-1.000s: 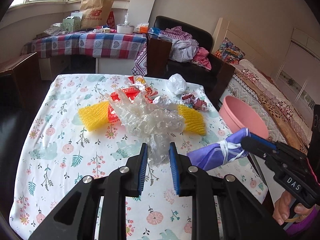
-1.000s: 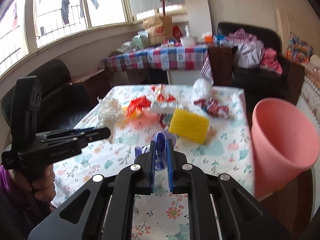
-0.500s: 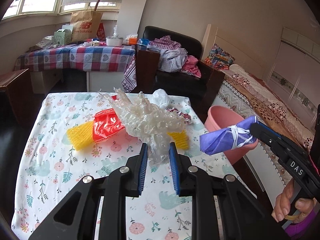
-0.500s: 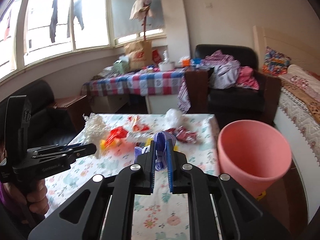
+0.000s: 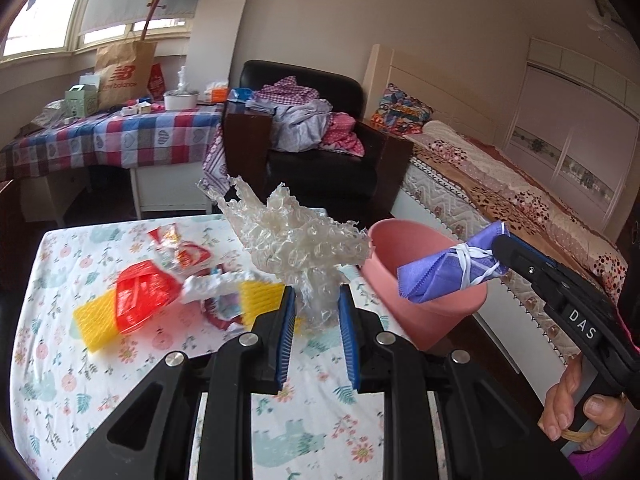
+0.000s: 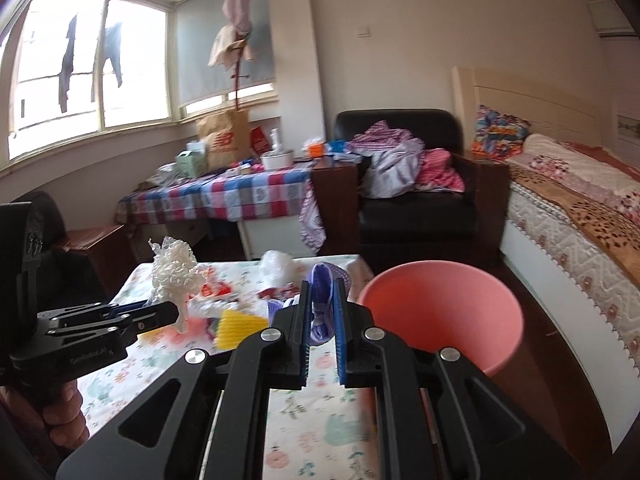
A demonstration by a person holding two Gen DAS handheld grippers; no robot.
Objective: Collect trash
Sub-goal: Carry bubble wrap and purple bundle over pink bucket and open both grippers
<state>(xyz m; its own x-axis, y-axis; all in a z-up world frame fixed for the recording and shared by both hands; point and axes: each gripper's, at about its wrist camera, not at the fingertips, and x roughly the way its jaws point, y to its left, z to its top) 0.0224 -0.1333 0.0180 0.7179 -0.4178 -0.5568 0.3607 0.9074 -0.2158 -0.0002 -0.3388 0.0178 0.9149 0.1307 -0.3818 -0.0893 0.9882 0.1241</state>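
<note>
A crumpled wad of clear plastic (image 5: 298,240) is pinched between the blue pads of the left gripper (image 5: 316,330), w/ the bulk of it fanned out above and beyond the fingertips, raised over the table (image 5: 52,364). In the right wrist view the same wad (image 6: 174,274) is seen at left, sticking up from the left gripper (image 6: 160,316), which is held by a hand (image 6: 60,416) at the near-left edge.

The right gripper (image 6: 322,322) is clamped nearly closed on a rolled purple mask (image 6: 322,304); the roll is bound w/ its white ear loops. In the left wrist view the mask (image 5: 448,266) is seen at right, poking out past the right gripper's tip (image 5: 502,250), in front of a pink bin (image 5: 424,312). A hand (image 5: 576,404) w/ a purple sleeve is wrapped round that gripper's handle.

The bin (image 6: 440,312) stands just beside the table's right edge, mouth tilted toward the camera; neither held item is inside it.

On the floral cloth, trash is left in a loose cluster: a red wrapper (image 5: 140,300) lying on yellow foam net (image 5: 96,328), a second yellow net (image 6: 240,326), a white crumpled bag (image 6: 278,266) at the far side, plus small wrappers that are too blurred to tell apart.
</note>
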